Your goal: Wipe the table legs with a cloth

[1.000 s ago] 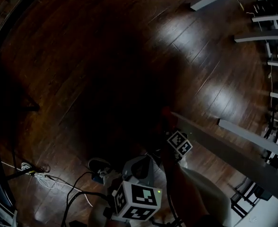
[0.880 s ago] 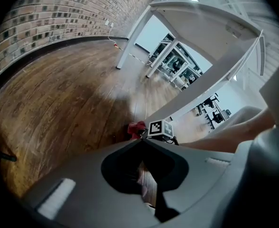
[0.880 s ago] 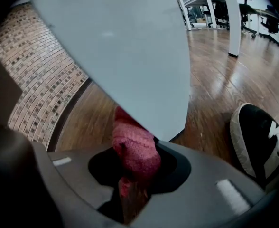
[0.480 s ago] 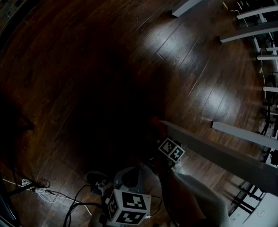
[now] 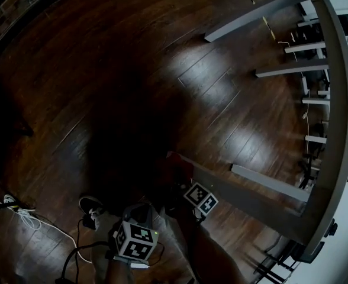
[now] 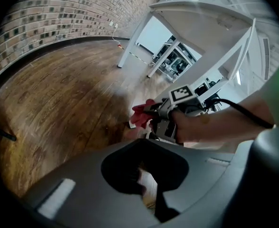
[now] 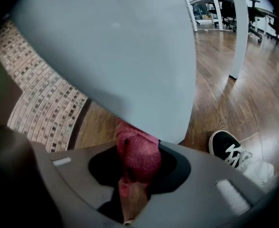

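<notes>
The cloth (image 7: 138, 156) is a dark pink-red, speckled and nubbly, bunched into a thick wad. It sits low down by the foot of a pale grey leg (image 7: 120, 56) of the counter (image 5: 340, 99), close above the dark wooden floor (image 5: 132, 70). In the right gripper view its upper end runs up against the leg's face, which fills most of that picture. In the head view the cloth is only a dim red patch at the leg's lower end.

The right tongs (image 7: 132, 189) are closed on the cloth. The wad fills the gap between the jaws, a crumpled tail hangs out at the near side, and the bulk stands out past the tips to the leg. The left gripper view shows these tongs from the side, held in a hand (image 6: 192, 127), with red cloth sticking out at the front.

The left tongs (image 6: 149, 193) hang back from the leg, pointing toward the right tongs. Their jaws stand a little apart, with a narrow strip of floor showing between them and nothing held.

A black shoe (image 7: 227, 148) with white laces rests on the floor near the leg, and a brick wall (image 6: 59, 18) runs along the far side.
</notes>
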A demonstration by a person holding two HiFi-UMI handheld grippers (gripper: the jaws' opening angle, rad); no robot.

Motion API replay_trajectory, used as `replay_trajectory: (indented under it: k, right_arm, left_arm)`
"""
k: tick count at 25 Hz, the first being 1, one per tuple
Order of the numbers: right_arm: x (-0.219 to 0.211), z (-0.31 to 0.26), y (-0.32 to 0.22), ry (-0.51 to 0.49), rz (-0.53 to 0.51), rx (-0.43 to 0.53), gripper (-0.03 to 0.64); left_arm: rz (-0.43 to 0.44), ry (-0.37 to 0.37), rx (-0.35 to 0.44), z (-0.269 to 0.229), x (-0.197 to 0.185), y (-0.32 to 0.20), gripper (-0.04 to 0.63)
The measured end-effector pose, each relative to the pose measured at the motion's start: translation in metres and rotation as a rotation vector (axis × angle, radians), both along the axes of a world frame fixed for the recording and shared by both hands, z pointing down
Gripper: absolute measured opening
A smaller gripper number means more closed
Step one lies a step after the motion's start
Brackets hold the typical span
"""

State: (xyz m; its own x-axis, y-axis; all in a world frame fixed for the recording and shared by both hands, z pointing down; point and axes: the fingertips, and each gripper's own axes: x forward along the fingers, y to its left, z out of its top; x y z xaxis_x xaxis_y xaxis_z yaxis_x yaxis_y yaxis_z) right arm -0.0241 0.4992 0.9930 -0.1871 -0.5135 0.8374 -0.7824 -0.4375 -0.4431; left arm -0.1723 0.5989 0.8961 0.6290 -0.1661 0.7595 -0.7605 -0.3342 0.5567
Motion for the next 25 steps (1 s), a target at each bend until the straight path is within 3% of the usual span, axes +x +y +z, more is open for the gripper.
replay_trajectory:
  k: [4,9,12,18,22,25]
  right_arm:
    - [-0.005,-0.056,0.002,-0.004,-0.010,0.003,0.104]
    - [-0.003,-0.134,0.008,0.003,-0.028,0.031,0.104]
    - [-0.005,-0.185,0.003,-0.001,-0.032,0.080,0.103]
    - [-0.027,-0.288,-0.002,-0.050,-0.039,0.205,0.103]
    - [-0.021,-0.349,0.002,-0.063,-0.140,0.256,0.103]
    - [-0.015,-0.387,0.009,-0.090,-0.205,0.301,0.103]
  left_arm:
    - [0.064,0.000,-0.024,-0.035,0.008,0.029,-0.003]
    - [0.103,0.017,0.010,-0.109,0.007,0.032,-0.005]
    - [0.131,0.015,0.060,-0.151,0.000,0.015,-0.004]
    - [0.275,-0.021,0.126,-0.213,-0.027,0.003,-0.005]
    - [0.275,-0.001,0.144,-0.252,0.004,-0.007,-0.005]
    - [0.271,0.035,0.217,-0.285,0.042,-0.024,-0.003]
